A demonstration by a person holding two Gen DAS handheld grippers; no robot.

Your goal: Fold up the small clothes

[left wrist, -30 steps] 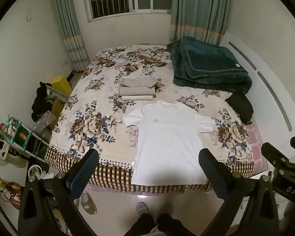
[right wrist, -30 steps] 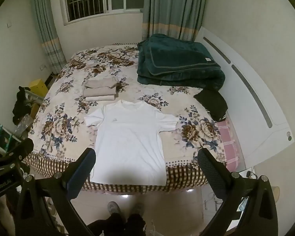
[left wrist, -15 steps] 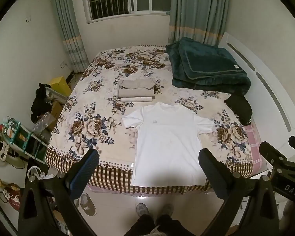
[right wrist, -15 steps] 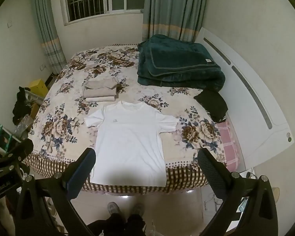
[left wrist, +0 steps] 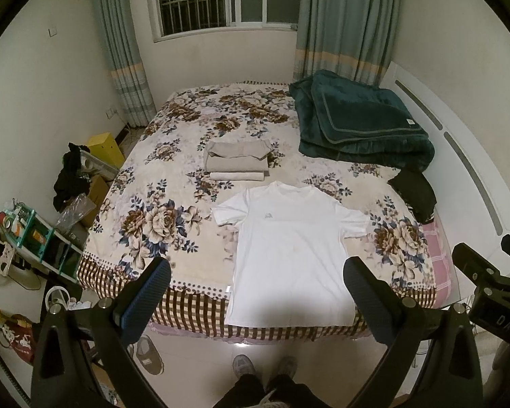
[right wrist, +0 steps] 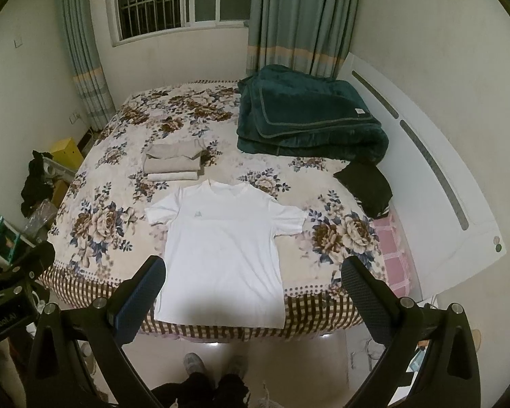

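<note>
Standing at the near side of the bed (left wrist: 193, 248), the person holds both tools above the floor, and neither one touches any cloth. The left gripper (left wrist: 255, 292) has its jaws spread wide with nothing between them, and the right gripper (right wrist: 253, 292) is also wide and empty. Just past the gripper tips, the white T-shirt (left wrist: 289, 248) lies flat on the flowered bedspread with its front up; its hem hangs a little over the near edge of the bed, the collar points to the far side, and both short sleeves are spread out to left and right. I judge that the folding of this shirt is not yet begun, because no sleeve or side is turned in. A little farther, just beyond the collar, a small stack of beige folded clothes (left wrist: 236, 163) rests on the bed, which suggests that some pieces are already done. To the right, near the white headboard (right wrist: 425, 176), a dark garment (right wrist: 363, 185) lies loosely, and it may be one more piece to fold. Farthest, a folded dark green blanket (left wrist: 360, 125) sits on the right far part of the bed.
</note>
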